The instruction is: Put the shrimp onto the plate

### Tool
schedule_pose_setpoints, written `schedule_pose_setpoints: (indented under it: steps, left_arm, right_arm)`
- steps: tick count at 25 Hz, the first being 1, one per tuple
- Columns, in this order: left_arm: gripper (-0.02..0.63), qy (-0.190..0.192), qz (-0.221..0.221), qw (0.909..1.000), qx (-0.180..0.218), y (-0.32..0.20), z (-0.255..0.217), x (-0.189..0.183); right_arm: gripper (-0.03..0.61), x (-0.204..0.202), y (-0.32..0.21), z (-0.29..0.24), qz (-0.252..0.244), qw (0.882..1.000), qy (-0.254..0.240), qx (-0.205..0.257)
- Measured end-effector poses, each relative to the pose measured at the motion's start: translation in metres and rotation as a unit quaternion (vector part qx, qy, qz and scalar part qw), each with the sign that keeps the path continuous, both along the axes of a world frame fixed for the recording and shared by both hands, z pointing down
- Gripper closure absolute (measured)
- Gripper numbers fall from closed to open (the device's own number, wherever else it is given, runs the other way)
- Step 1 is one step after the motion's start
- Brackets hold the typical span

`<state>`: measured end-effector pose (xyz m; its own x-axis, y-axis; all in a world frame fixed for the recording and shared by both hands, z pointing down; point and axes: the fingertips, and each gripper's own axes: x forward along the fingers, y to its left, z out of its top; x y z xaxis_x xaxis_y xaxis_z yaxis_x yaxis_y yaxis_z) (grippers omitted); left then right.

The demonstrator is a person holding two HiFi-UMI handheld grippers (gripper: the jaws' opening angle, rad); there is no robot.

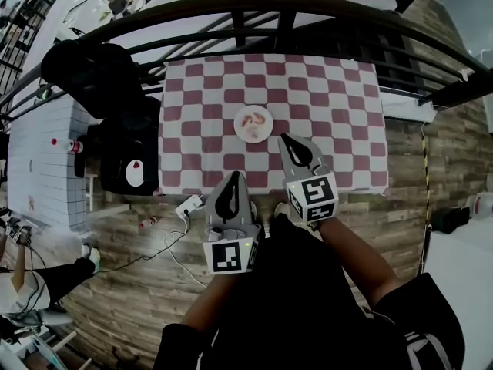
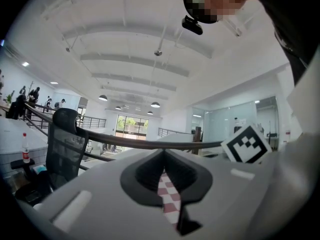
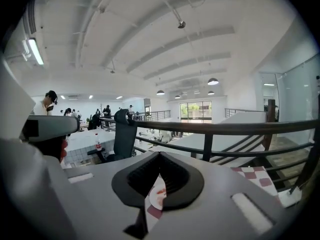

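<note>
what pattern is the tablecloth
The tablecloth is a dark red and white check, clearest in the head view.

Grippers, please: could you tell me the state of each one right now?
Left gripper: closed, holding nothing.
Right gripper: closed, holding nothing.

surface: table (image 1: 339, 114) under red-white checked cloth | on it: white plate (image 1: 255, 136) near middle (shrimp (image 1: 249, 119) on plate)
</note>
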<state>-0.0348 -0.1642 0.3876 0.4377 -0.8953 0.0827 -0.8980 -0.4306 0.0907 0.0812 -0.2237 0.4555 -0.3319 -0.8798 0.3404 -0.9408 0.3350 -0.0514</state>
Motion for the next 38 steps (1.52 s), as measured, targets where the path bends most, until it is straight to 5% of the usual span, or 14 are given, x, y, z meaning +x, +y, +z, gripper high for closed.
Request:
schedule_pose_setpoints:
  steps: [11,25,38]
  left_arm:
    - [0.604,0.006,0.063,0.9978,0.02,0.003,-0.015,0.041]
    - [0.604,-0.003,0.141,0.9894,0.035,0.002,-0.017,0.098]
    - [0.604,-0.019,0.139,0.9892,0.043,-0.009,-0.025,0.101]
  right_arm:
    - [0.58,0.03,0.059,-0.059,0.056,0.997,-0.026,0.053]
    - [0.58,0.061,0.084,-0.084,0.107,0.987,0.01,0.116]
    - [0.581,0.07,0.073,-0.099,0.115,0.984,0.023,0.137]
